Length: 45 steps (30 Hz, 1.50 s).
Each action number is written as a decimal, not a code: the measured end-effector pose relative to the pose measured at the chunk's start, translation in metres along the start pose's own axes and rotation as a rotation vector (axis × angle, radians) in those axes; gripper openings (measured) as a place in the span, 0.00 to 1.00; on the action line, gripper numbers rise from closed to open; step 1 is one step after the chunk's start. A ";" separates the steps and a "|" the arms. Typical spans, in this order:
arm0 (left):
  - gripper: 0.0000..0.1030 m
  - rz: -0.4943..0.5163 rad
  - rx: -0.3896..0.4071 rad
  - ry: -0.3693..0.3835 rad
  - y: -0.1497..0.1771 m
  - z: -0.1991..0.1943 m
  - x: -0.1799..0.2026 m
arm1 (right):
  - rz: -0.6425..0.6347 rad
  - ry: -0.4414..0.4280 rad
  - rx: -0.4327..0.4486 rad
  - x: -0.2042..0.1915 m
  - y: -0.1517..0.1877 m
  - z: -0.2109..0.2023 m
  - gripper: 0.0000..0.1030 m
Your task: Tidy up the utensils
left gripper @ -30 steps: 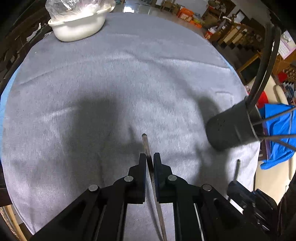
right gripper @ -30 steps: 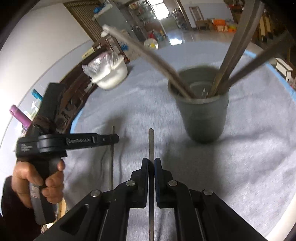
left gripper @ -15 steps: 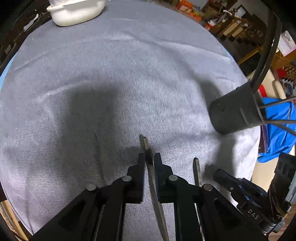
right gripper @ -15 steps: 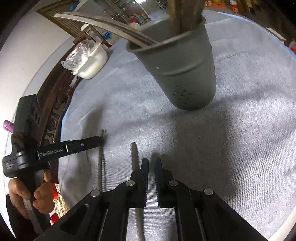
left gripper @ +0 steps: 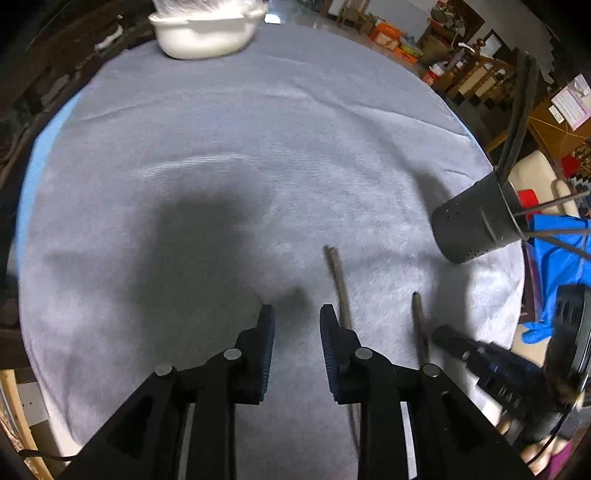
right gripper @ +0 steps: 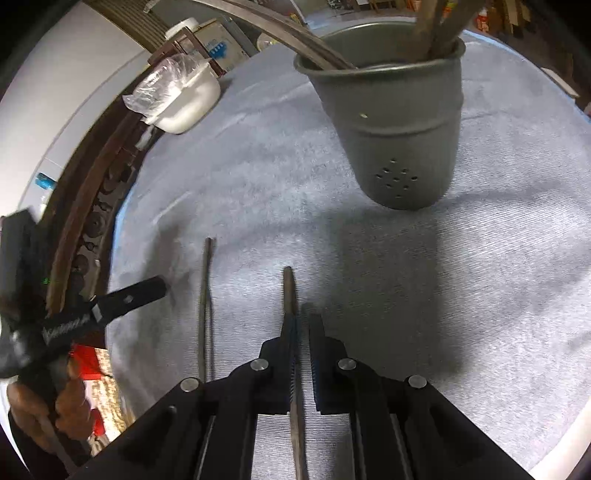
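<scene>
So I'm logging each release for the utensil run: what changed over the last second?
The left gripper opened and let go of its chopstick, which now lies on the grey cloth just right of its fingers. The right gripper eased apart too, its chopstick down on the cloth between the fingers. The grey holder and white bowl stayed put.

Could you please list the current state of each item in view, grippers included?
Left gripper: open, empty.
Right gripper: open, straddling a chopstick.
Left chopstick: lying flat on the cloth.
Right chopstick: lying flat between the fingers.
Utensil holder: upright, holding utensils.
White bowl: plastic-covered.
</scene>
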<state>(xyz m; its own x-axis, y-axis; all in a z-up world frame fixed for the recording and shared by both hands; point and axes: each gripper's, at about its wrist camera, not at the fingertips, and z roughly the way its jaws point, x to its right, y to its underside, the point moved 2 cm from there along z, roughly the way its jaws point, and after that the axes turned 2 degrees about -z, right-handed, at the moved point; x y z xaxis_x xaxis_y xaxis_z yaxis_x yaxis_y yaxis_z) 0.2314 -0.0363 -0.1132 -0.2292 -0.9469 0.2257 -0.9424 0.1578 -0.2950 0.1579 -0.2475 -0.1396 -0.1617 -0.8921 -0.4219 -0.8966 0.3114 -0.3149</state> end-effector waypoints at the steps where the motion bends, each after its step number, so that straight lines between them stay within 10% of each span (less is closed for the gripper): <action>1: 0.25 0.006 0.017 -0.019 0.002 0.001 0.003 | 0.002 0.018 -0.001 0.002 0.001 0.000 0.09; 4: 0.28 0.032 0.080 -0.077 0.015 -0.009 0.003 | 0.012 0.081 0.004 0.012 0.004 -0.003 0.09; 7: 0.52 0.085 0.172 -0.145 0.024 -0.024 0.008 | 0.011 0.094 0.009 0.021 0.008 -0.003 0.10; 18: 0.57 0.188 0.361 -0.275 0.036 -0.059 0.024 | 0.089 0.013 0.073 0.033 0.008 -0.002 0.10; 29: 0.57 0.206 0.387 -0.322 0.047 -0.070 0.028 | 0.120 0.020 0.090 0.036 0.014 -0.010 0.10; 41: 0.57 0.223 0.428 -0.338 0.055 -0.087 0.043 | -0.157 0.042 0.711 -0.005 0.057 -0.160 0.11; 42: 0.57 0.227 0.437 -0.340 0.057 -0.091 0.045 | -0.162 0.040 0.759 -0.006 0.063 -0.170 0.16; 43: 0.57 0.231 0.443 -0.342 0.059 -0.093 0.047 | -0.165 0.038 0.798 -0.007 0.068 -0.178 0.42; 44: 0.57 0.235 0.450 -0.344 0.061 -0.096 0.049 | -0.166 0.025 0.825 -0.008 0.073 -0.186 0.94; 45: 0.57 0.240 0.460 -0.347 0.063 -0.100 0.051 | -0.164 0.004 0.838 -0.008 0.077 -0.192 1.00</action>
<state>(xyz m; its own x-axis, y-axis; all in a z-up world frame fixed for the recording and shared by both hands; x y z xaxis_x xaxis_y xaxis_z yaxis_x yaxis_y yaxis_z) 0.1359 -0.0471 -0.0277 -0.2563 -0.9481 -0.1884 -0.6552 0.3137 -0.6872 0.0110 -0.2790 0.0027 -0.0595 -0.9478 -0.3133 -0.3082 0.3160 -0.8973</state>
